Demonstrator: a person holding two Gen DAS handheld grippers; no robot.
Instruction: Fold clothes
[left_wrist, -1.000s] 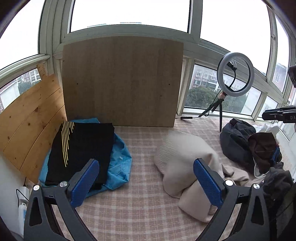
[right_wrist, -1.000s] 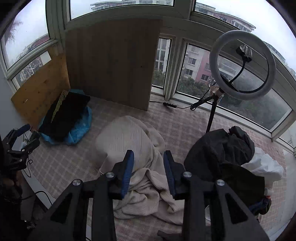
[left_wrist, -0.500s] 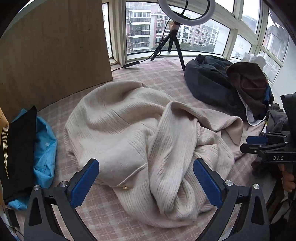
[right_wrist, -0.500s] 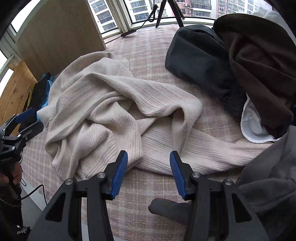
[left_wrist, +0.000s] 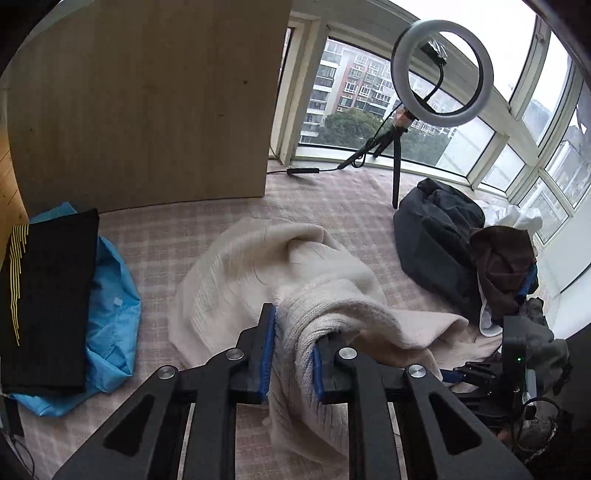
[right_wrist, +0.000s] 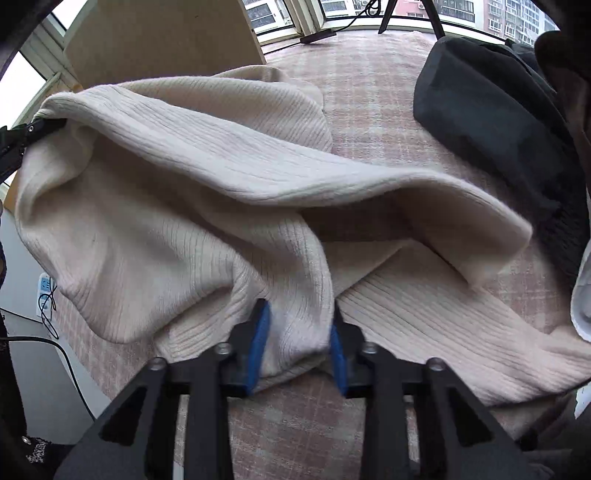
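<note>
A cream ribbed knit sweater (left_wrist: 258, 273) lies crumpled on the pink plaid surface (left_wrist: 177, 236). My left gripper (left_wrist: 291, 350) is shut on a bunched fold of it and holds that part raised. In the right wrist view the sweater (right_wrist: 207, 177) fills the frame, and my right gripper (right_wrist: 297, 336) is shut on another thick fold near the front edge. The left gripper (right_wrist: 26, 136) shows at the far left of that view, gripping the sweater's edge. The right gripper's body (left_wrist: 517, 354) shows low at the right of the left wrist view.
A folded black garment with yellow stripes (left_wrist: 48, 295) lies on a blue one (left_wrist: 114, 306) at the left. A heap of dark clothes (left_wrist: 454, 251) sits at the right. A ring light on a tripod (left_wrist: 439, 70) and a wooden board (left_wrist: 147, 99) stand at the back.
Both grippers were open above the sweater. Now each has shut on a fold of it, and the left one has lifted its part up.
</note>
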